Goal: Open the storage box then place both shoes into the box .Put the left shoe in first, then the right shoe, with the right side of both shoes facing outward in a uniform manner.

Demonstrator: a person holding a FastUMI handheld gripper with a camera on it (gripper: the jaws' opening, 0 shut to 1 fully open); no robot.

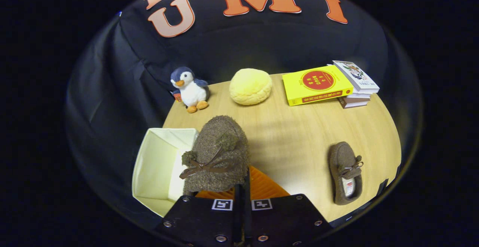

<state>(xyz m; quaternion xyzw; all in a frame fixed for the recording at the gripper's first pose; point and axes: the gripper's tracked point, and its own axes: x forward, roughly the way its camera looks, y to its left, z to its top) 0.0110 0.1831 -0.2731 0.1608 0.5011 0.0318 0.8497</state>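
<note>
Gripper view. We take the cream fabric storage box (157,164) as our landmark: it stands open-topped on the pale wooden table (299,142), its inside bare as far as we can see.

The gripper (243,187) carries a brown fuzzy slipper with a bow and pompoms (217,153), toe pointing away, raised at the box's right-hand edge and overlapping its rim. The fingers look drawn close together on the slipper's heel end; we judge it gripped, though the contact itself is hidden under the shoe.

A second matching brown slipper (346,172) lies flat on the table well to the right of the box, untouched.

Beyond the box: a small plush penguin (189,89), a round yellow bun-shaped cushion (250,86), then a yellow book (316,86) leaning on a short stack of books (357,86).

Progress, as we judge it: box opened; first shoe lifted but not yet lowered in; second shoe remains entirely to do.
</note>
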